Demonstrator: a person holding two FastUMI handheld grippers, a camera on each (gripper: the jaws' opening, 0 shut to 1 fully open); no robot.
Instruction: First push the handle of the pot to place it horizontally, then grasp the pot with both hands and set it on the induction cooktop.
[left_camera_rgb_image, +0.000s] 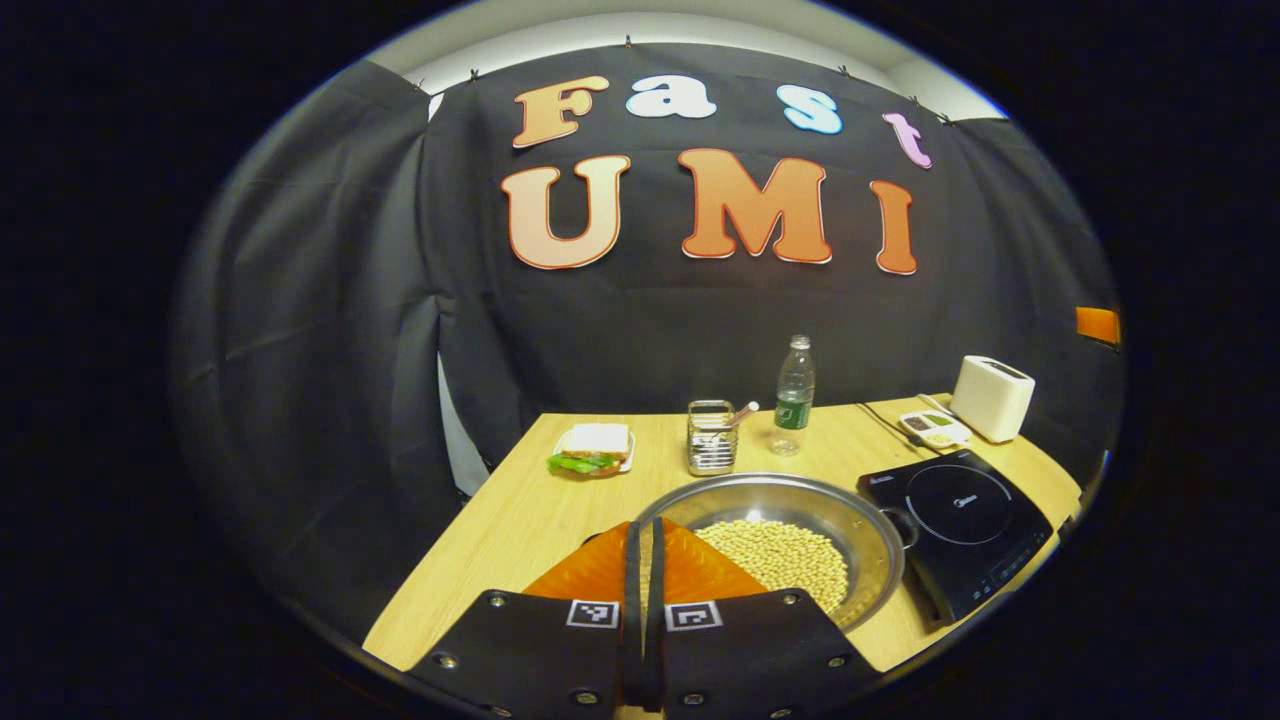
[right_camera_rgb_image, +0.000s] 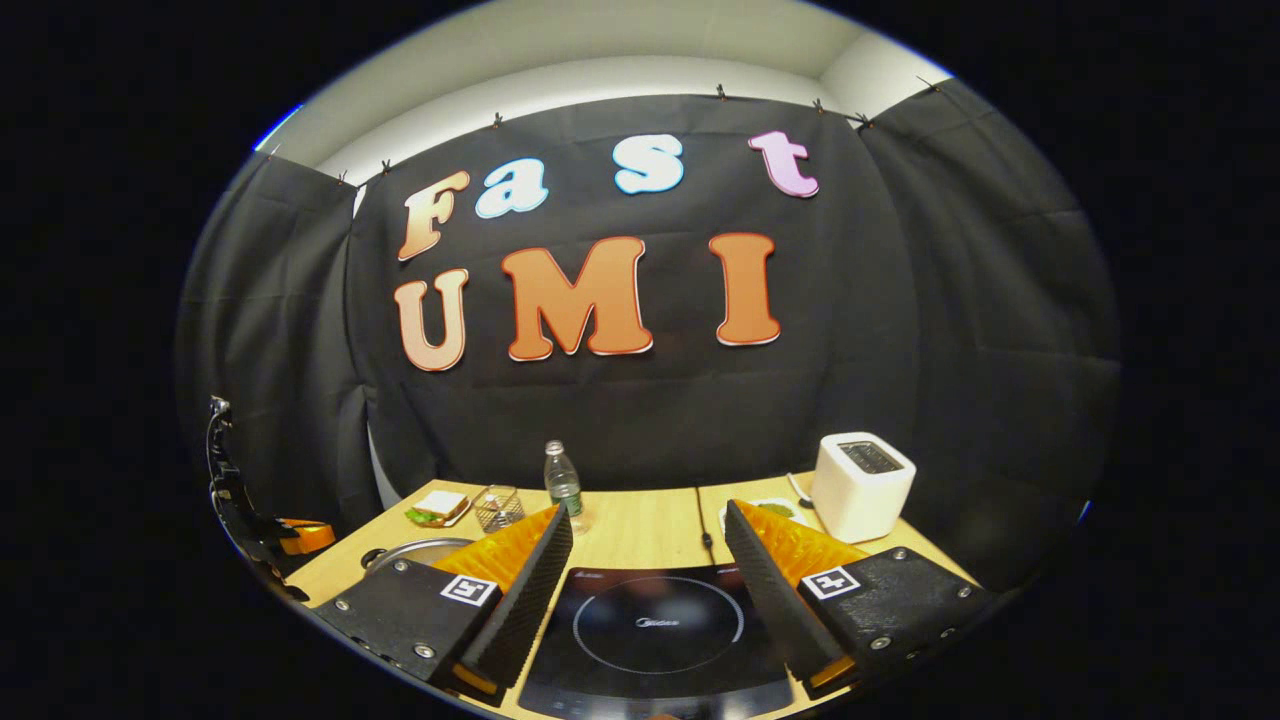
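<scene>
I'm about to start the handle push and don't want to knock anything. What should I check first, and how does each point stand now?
1. Left hand-held gripper shut for pushing: ok, fingers together.
2. Right hand-held gripper open: ok, hanging over the induction cooktop.
3. Cooktop surface free: ok.
4. Pot on the table beside the cooktop: ok, filled with beans.
5. Pot handle position: cannot tell.
6. Bottle and cutlery holder behind the pot: ok, standing apart from it.

The right gripper (right_camera_rgb_image: 645, 560) hangs with its fingers spread wide above the black induction cooktop (right_camera_rgb_image: 655, 635), the pot's (right_camera_rgb_image: 415, 553) rim at near left, a white toaster (right_camera_rgb_image: 862, 483) at right, and a water bottle (right_camera_rgb_image: 563, 482) beyond.
</scene>
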